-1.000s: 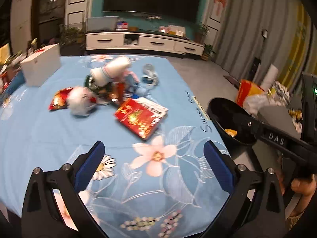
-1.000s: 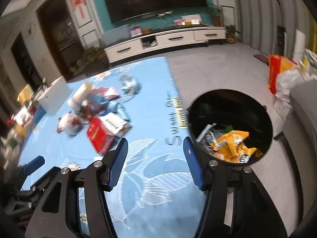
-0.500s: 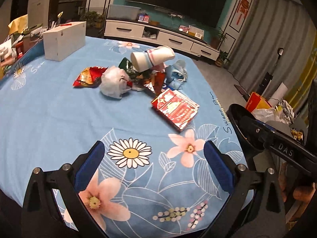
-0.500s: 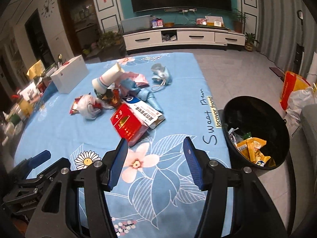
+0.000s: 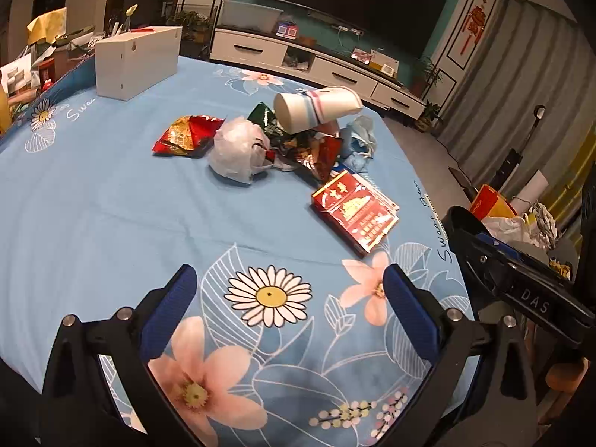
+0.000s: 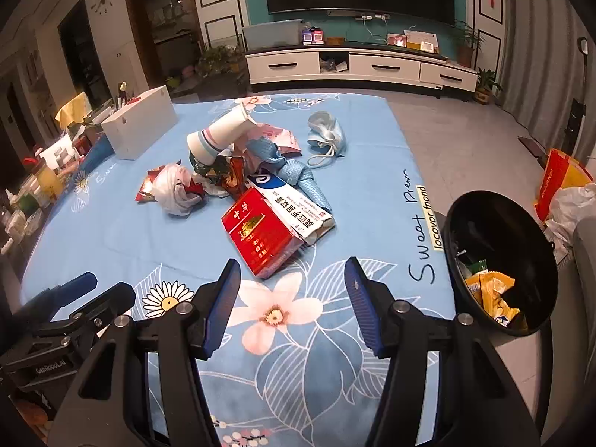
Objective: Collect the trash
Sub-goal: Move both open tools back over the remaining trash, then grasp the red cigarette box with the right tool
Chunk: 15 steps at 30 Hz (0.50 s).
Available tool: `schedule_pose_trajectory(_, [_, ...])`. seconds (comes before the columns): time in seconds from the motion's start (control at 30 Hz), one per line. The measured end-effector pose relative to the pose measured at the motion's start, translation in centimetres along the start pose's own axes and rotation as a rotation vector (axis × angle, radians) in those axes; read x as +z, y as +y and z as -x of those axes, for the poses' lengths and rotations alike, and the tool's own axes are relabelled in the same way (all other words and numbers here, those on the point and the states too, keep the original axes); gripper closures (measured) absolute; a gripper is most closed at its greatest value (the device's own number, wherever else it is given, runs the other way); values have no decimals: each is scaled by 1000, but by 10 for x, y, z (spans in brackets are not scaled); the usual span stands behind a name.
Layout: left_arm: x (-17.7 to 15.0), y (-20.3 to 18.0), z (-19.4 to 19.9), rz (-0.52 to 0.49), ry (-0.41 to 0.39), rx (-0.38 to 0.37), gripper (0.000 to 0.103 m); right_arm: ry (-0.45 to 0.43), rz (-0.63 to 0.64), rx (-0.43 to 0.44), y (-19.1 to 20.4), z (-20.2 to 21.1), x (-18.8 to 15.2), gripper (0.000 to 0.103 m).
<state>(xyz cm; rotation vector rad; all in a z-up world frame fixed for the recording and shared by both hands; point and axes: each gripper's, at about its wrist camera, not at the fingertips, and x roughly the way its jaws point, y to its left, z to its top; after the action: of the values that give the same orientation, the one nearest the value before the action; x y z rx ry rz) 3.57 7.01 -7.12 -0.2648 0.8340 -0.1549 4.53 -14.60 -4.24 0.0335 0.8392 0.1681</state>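
Note:
A heap of trash lies mid-table on the blue flowered cloth: a red carton, a white paper cup on its side, a crumpled white bag, a red snack wrapper, a white and blue box and blue fabric pieces. My left gripper hovers open over the near cloth, nothing between its fingers. My right gripper is open and empty too, just short of the red carton. A black trash bin with yellow wrappers inside stands off the table's right edge.
A white box sits at the table's far left. Bottles and clutter crowd the left side. Bags lie on the floor right of the bin. A TV cabinet lines the far wall.
Both grippers have swung left from the bin side toward the table's middle and rolled level. The trash heap now sits more central in both views. The jaws keep the same width.

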Motion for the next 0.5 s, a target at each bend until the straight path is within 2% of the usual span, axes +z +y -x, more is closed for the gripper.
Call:
schedule_pose_trajectory(0.3, [8, 18, -14, 40, 15, 18, 3, 12, 42, -3, 9, -18, 7, 45])
schedule_pose_trajectory(0.5, [13, 25, -20, 58, 7, 2, 3, 22, 85, -6, 14, -29, 9, 45])
